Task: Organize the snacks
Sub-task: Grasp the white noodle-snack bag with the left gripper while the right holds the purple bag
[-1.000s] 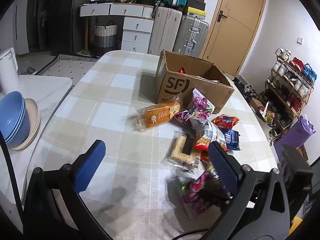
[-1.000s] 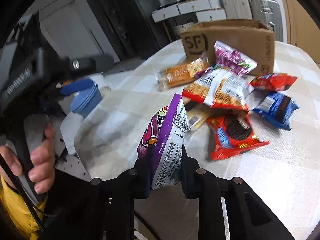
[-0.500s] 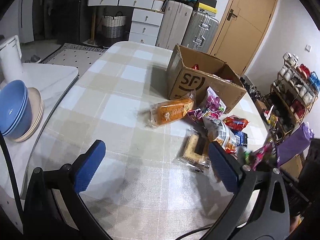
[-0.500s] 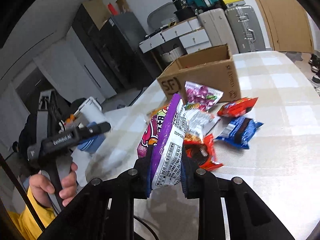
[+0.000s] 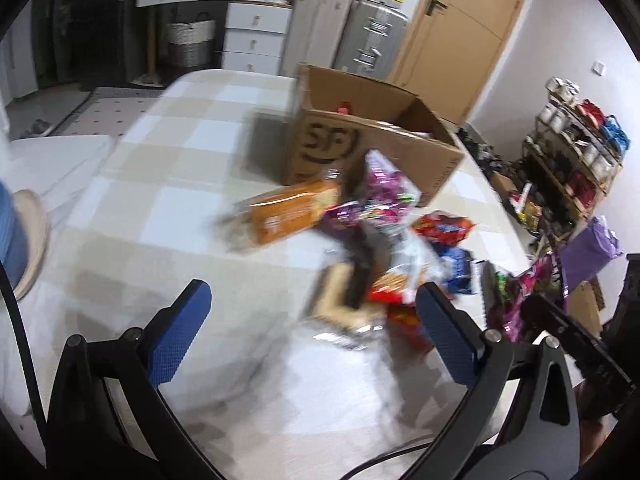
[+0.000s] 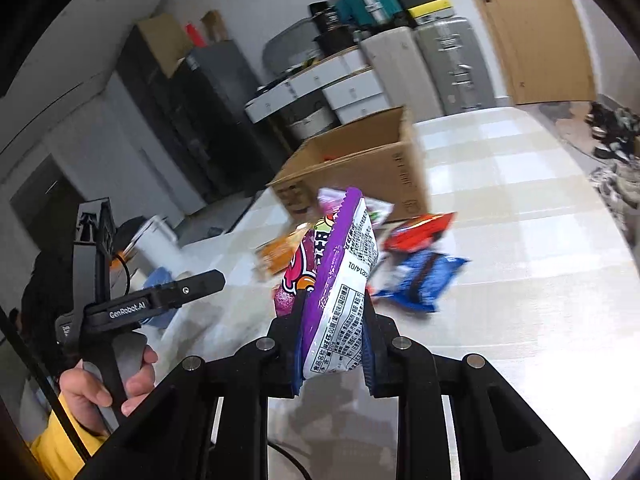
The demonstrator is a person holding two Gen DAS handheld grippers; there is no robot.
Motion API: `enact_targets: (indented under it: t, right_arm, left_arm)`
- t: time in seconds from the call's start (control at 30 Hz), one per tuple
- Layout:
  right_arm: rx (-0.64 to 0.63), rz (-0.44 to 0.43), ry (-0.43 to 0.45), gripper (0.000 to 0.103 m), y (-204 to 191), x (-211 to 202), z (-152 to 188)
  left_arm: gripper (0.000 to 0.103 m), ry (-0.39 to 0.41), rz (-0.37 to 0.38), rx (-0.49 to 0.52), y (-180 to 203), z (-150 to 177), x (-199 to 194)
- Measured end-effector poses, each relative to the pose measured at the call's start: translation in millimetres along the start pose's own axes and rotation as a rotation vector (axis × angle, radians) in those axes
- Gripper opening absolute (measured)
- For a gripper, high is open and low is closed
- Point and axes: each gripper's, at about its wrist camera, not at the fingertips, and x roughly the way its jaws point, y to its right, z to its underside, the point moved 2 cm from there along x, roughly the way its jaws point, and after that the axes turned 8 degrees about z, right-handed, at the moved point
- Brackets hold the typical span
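My right gripper (image 6: pixel 332 320) is shut on a purple snack bag (image 6: pixel 340 276) and holds it in the air above the table, short of the open SF cardboard box (image 6: pixel 360 164). The bag also shows at the right of the left wrist view (image 5: pixel 520 296). My left gripper (image 5: pixel 312 320) is open and empty above the checked tablecloth (image 5: pixel 180 184). Ahead of it lie an orange bread pack (image 5: pixel 288 212), a pink candy bag (image 5: pixel 384 192), a red pack (image 5: pixel 440 226), a blue pack (image 5: pixel 460 268) and a biscuit pack (image 5: pixel 340 296), in front of the box (image 5: pixel 360 140).
Blue bowls on a plate (image 5: pixel 16 240) stand on a white side surface at the left. Suitcases (image 5: pixel 372 36) and white drawers (image 5: pixel 252 28) stand behind the table. A shoe rack (image 5: pixel 576 148) is at the right, beside a wooden door (image 5: pixel 460 32).
My right gripper has lifted the purple bag higher and carried it toward the box. My left gripper has moved forward, closer to the snack pile; its view is blurred by motion.
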Motion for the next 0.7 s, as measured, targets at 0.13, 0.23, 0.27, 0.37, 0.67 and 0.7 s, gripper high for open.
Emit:
enact_targets:
  t: [0.13, 0.23, 0.27, 0.37, 0.67, 0.7]
  right_arm:
    - [0.023, 0.013, 0.016, 0.022, 14, -9, -5]
    - [0.048, 0.012, 0.018, 0.022, 22, -13, -8]
    - [0.059, 0.010, 0.017, 0.022, 26, -15, -8]
    - [0.080, 0.002, 0.022, 0.022, 32, -22, -9]
    - [0.117, 0.014, -0.011, 0.022, 48, -23, -7]
    - [0.122, 0.016, -0.012, 0.022, 49, -23, -7]
  left_arm:
    - [0.102, -0.030, -0.004, 0.055, 29, -14, 27]
    - [0.102, -0.077, -0.022, 0.078, 48, -22, 53]
    - [0.102, -0.087, -0.018, 0.083, 54, -25, 60]
    - [0.102, -0.110, -0.053, 0.113, 73, -31, 83]
    - [0.101, -0.220, -0.130, 0.119, 82, -26, 134]
    - [0.098, -0.223, -0.134, 0.120, 81, -26, 137]
